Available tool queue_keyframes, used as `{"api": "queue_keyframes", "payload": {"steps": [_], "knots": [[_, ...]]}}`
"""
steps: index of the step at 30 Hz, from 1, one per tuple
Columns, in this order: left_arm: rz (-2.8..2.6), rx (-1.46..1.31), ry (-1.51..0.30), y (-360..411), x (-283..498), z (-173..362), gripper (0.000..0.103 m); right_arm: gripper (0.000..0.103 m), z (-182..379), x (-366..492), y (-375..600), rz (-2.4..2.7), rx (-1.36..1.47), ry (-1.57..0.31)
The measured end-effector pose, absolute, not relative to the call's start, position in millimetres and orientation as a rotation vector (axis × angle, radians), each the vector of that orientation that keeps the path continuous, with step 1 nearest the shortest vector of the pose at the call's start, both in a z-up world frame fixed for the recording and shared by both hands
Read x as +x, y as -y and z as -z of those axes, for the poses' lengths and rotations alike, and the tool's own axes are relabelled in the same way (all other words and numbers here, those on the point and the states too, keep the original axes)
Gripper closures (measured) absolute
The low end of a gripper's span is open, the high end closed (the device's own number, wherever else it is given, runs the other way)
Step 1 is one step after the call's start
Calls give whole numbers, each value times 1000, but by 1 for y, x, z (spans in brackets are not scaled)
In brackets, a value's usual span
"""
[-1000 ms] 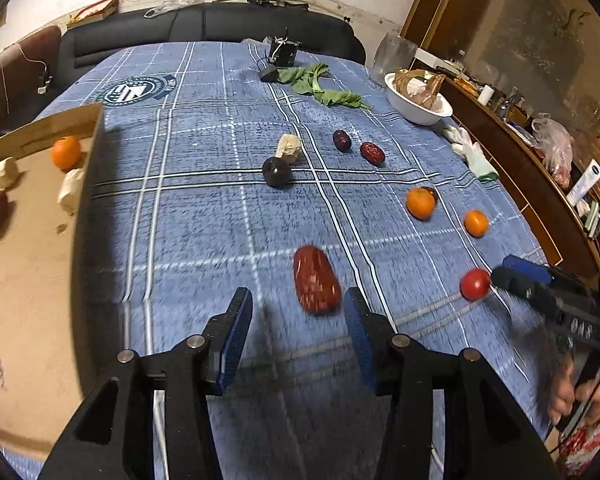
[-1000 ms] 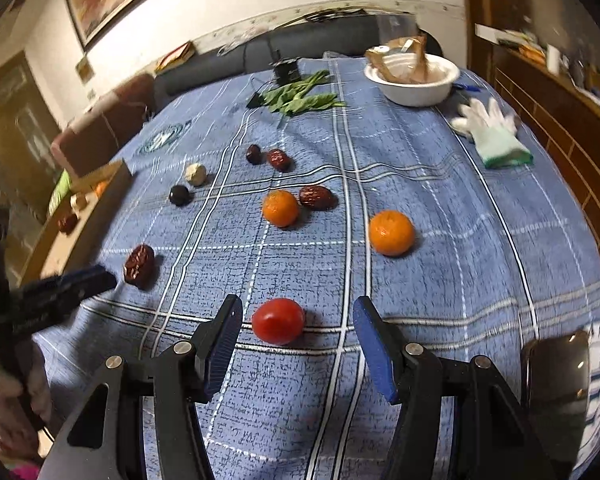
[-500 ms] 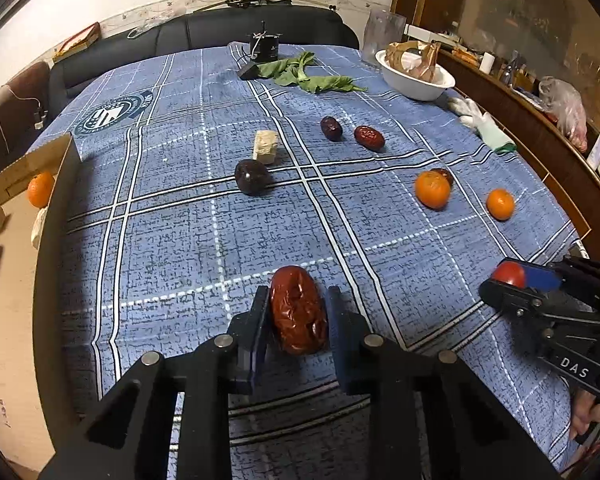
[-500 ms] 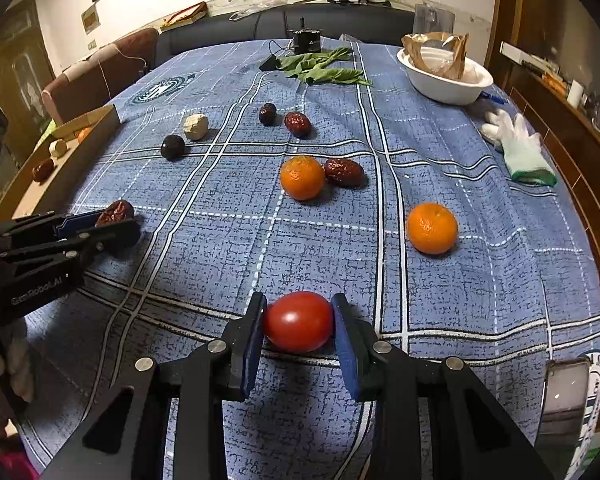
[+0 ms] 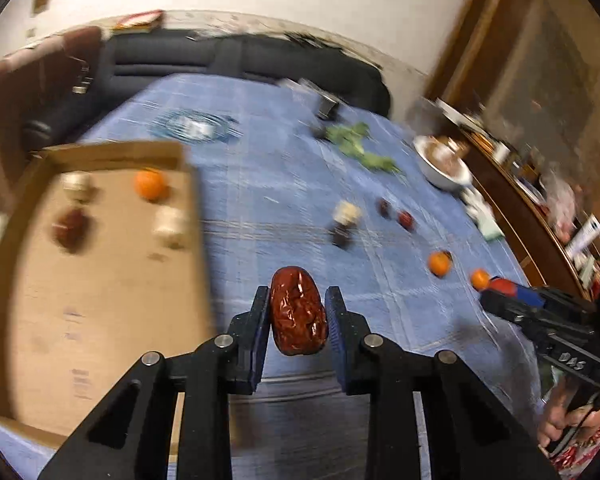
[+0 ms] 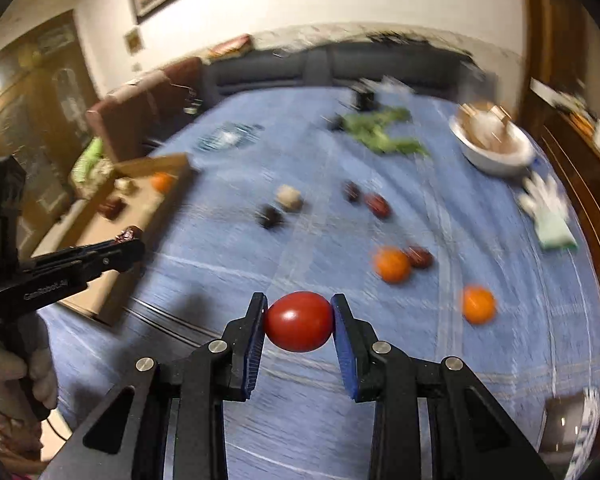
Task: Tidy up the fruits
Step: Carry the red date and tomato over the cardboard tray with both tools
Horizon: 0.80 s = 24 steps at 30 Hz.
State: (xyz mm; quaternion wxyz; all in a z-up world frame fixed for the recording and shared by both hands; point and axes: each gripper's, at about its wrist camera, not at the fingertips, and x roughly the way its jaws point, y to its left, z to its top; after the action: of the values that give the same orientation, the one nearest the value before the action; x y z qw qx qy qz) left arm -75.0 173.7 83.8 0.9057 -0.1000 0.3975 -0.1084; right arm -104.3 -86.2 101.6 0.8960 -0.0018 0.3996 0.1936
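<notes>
My left gripper is shut on a wrinkled red date and holds it above the blue tablecloth, just right of a cardboard tray. The tray holds an orange, a dark date and two pale pieces. My right gripper is shut on a red tomato, lifted over the table. Each gripper shows in the other's view: the left one at far left, the right one at far right. Loose oranges and dates lie on the cloth.
A white bowl stands at the back right, with green leaves and a white glove near it. A dark fruit and a pale lump lie mid-table. A dark sofa runs behind the table. A wooden sideboard is on the right.
Both grippers closed on their fruit, then lifted them off the cloth. The left one has swung toward the cardboard tray. The views are now blurred by motion.
</notes>
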Motion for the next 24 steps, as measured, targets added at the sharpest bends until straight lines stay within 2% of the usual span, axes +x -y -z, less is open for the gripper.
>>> {"api": "queue_keyframes", "payload": {"steps": [6,9,15,24], "knots": [[10,-160,-820,-260,-61,-101,77,67,-141,-85,-7,-592,-38,-763],[-53,-169,-849,-289,-46,-94,77,67,-142,-71,-55,-659,-62,-768],[-129,-243,-954,-329,-27,-65,77,67,-103,-40,-138,-708,-129,-863],[-134,-251,-1035,-335,-9,-40,77,67,-57,-14,-185,-708,-171,-926]]}}
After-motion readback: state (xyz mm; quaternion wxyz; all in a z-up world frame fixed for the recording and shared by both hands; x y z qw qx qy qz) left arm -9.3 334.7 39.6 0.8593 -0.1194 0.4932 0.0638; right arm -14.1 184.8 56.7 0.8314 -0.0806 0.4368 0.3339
